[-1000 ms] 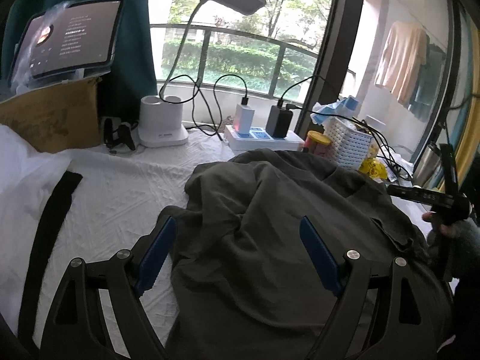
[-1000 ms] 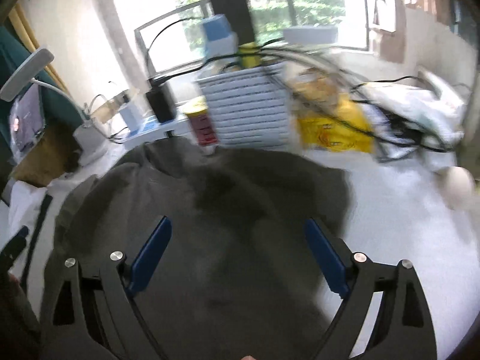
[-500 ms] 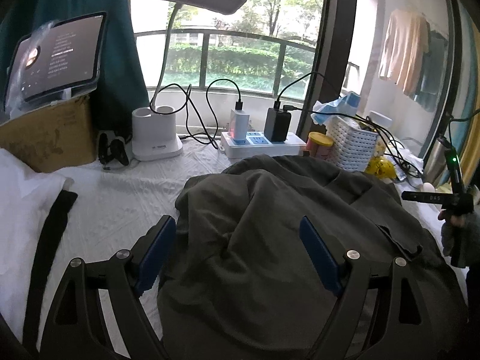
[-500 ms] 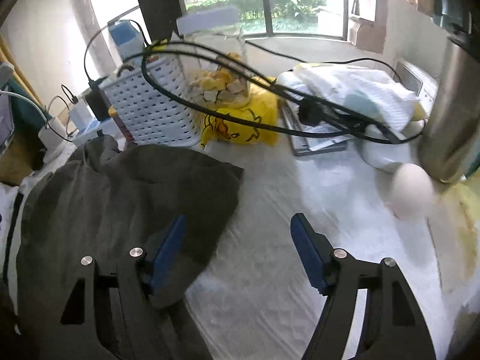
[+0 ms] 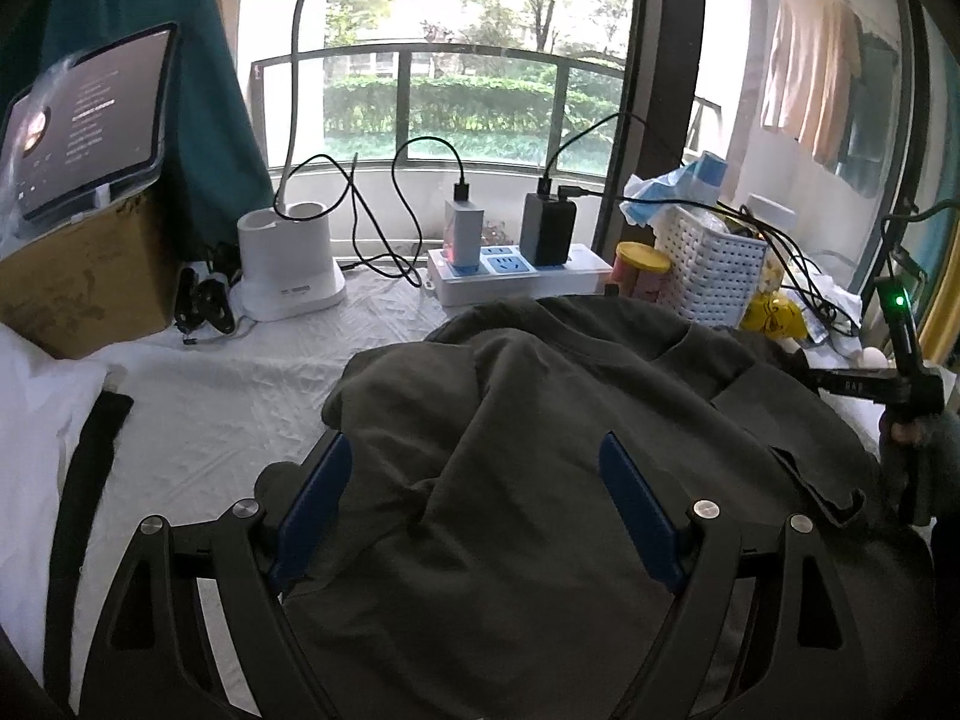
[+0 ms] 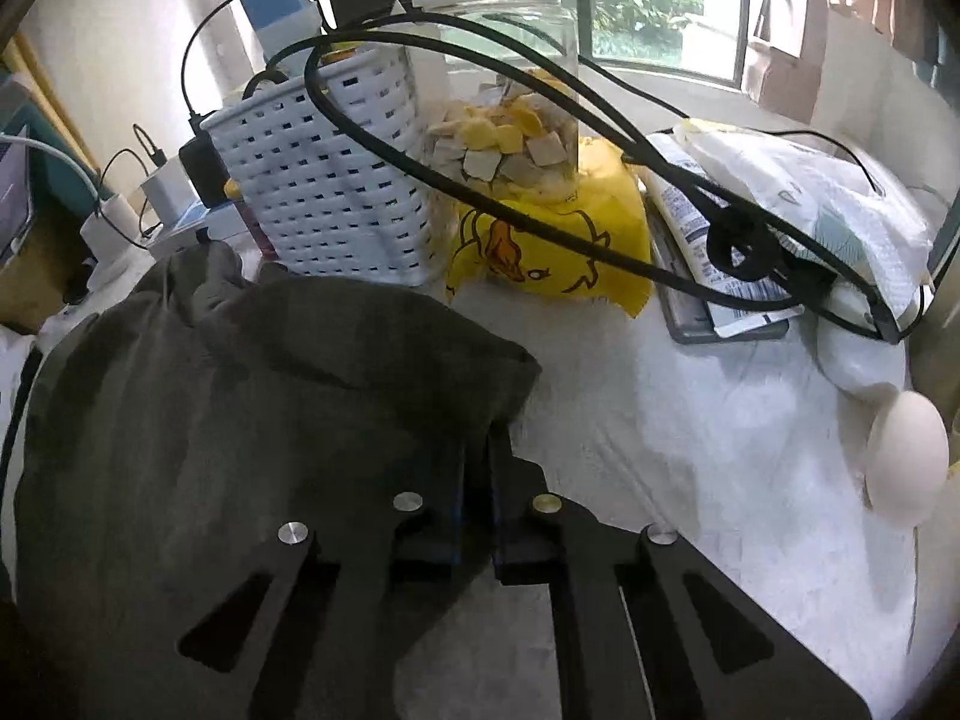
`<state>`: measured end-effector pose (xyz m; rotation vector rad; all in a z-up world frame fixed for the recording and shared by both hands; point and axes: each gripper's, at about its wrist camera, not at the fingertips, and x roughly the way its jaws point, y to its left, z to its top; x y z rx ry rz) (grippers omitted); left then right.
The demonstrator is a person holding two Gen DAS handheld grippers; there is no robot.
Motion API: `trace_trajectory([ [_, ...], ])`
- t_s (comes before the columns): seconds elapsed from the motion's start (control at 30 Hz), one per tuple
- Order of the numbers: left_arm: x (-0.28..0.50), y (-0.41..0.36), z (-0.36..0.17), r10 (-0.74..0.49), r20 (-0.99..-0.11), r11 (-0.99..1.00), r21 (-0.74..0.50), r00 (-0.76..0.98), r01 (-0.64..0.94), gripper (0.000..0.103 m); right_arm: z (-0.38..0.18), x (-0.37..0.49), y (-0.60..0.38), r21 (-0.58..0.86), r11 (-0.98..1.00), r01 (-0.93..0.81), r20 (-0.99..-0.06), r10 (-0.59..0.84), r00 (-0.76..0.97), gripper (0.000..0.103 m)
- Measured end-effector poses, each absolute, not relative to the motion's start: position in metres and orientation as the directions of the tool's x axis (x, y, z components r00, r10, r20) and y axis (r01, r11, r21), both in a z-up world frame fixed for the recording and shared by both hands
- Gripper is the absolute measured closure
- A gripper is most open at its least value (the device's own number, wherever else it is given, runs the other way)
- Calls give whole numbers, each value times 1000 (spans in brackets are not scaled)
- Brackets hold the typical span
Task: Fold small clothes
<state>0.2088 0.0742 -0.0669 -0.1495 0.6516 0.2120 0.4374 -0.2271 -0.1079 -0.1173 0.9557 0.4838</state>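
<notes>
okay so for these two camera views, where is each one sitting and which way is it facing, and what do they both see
Left wrist: sits on the left gripper, angled down over the dark garment toward the window; its open fingers show, plus a hand holding the other gripper at right.
Right wrist: sits on the right gripper, looking down at the garment's edge, toward the white basket and jar; its fingers have just closed on the cloth.
Shared: the garment, basket and power strip.

White basket (image 6: 324, 180), snack jar (image 6: 504, 90), yellow duck bag (image 6: 552, 240), egg (image 6: 909, 459), power strip (image 5: 516, 276).
</notes>
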Motion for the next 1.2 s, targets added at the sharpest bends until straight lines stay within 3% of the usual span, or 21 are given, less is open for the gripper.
trace_trajectory([
  [0.2,212,71,-63,146,-610,970,-68,779,-235,16,-92,460,-253,51,923,-381,-787,272,553,99],
  [0.6,206,67,-54,145,-598,970,-70,788,-232,16,-102,461,-249,7,924,-382,-816,226,532,96],
  [0.63,205,67,-53,144,-595,970,-71,791,-231,16,-99,458,-255,6,924,-382,-817,225,531,93],
  [0.7,202,66,-51,141,-590,971,-75,795,-228,16,-92,446,-263,8,924,-381,-810,229,540,68],
  [0.73,200,65,-50,137,-587,971,-78,798,-224,16,-87,437,-270,9,923,-384,-801,237,551,36],
  [0.77,199,64,-49,134,-586,972,-79,799,-221,16,-85,431,-273,11,921,-389,-793,245,558,13],
  [1.2,164,74,-53,140,-602,976,-52,786,-214,16,-107,328,-249,-148,868,-474,-839,144,525,10],
])
